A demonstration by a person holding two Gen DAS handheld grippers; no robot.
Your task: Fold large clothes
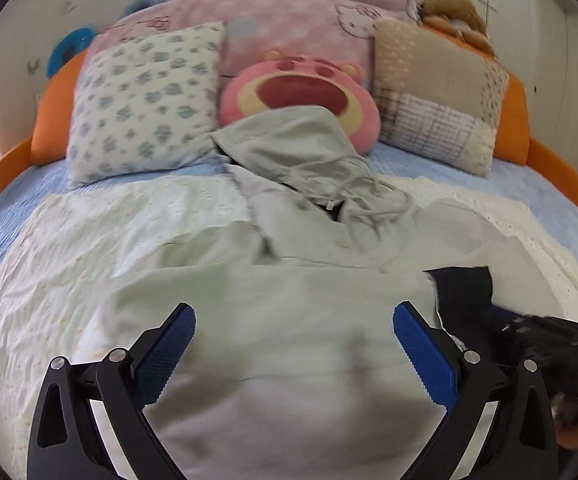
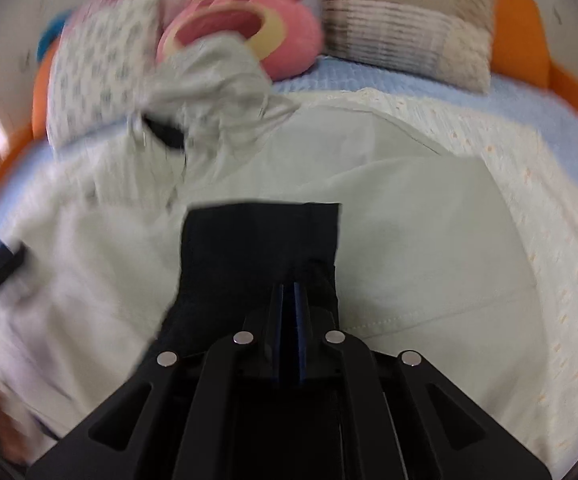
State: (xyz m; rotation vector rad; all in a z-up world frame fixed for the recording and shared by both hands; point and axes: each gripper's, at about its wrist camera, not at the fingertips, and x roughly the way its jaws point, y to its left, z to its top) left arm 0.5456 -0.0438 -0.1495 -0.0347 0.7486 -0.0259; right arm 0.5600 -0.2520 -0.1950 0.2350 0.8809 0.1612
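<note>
Bed (image 1: 29, 216) w/ cream cover: pale grey hoodie (image 1: 289, 340) spread flat across it, hood (image 1: 297, 148) toward pillows, resting against pink plush (image 1: 301, 92). Dark cuff (image 2: 261, 240) of a sleeve lies over hoodie's body, pinched by right gripper (image 2: 289, 304), jaws pressed together. Left gripper (image 1: 293, 344) above hoodie, jaws spread wide, nothing btwn them

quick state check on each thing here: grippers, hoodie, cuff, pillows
left gripper: open, empty, above the hoodie
right gripper: shut on the dark cuff
hoodie: pale green, spread on the bed, hood against the pink plush
pillows: propped at the headboard
</note>
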